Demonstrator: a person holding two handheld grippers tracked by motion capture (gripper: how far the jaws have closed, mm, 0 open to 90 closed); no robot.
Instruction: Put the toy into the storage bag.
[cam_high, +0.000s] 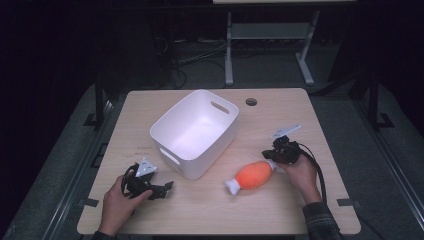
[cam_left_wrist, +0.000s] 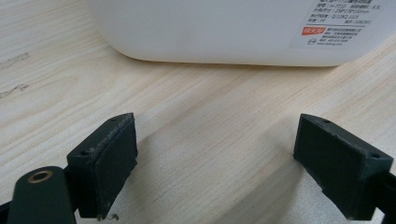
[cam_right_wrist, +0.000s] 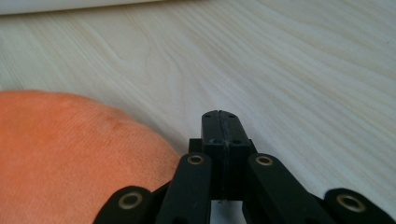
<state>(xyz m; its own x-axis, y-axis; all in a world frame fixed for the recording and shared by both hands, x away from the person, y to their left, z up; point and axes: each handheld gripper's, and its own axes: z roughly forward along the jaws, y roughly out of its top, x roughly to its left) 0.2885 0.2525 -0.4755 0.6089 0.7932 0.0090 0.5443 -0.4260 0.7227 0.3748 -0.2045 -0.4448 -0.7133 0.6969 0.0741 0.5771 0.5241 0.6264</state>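
1. On the desk, the orange plush toy lies on bare wood near my right-hand side, white tip pointing toward my edge. It sits just beside the white bin and outside it, so nothing has been put away yet.

2. My right gripper is down at the far end of the toy. In the right gripper view its fingers are pressed flat against each other with nothing between them, and the orange plush bulges up on the left beside them, not inside the grip. Whether they brush the fabric I cannot tell.

3. My left gripper rests low on the desk near the front corner of the bin. In the left gripper view its fingers stand wide apart with only wood grain between them and the labelled bin wall straight ahead. It holds nothing.

4. The bin stands open in the middle of the desk, set at an angle, and its inside looks bare from the high view.

5. As I judge it, the job is to get the toy into the bin, and I am at the very start: the approach is made, the grasp is not.

6. What is left, by my reckoning: spread my right fingers, close them round the toy, lift it, carry it over the rim and let go. The left could steady the bin if it slides.
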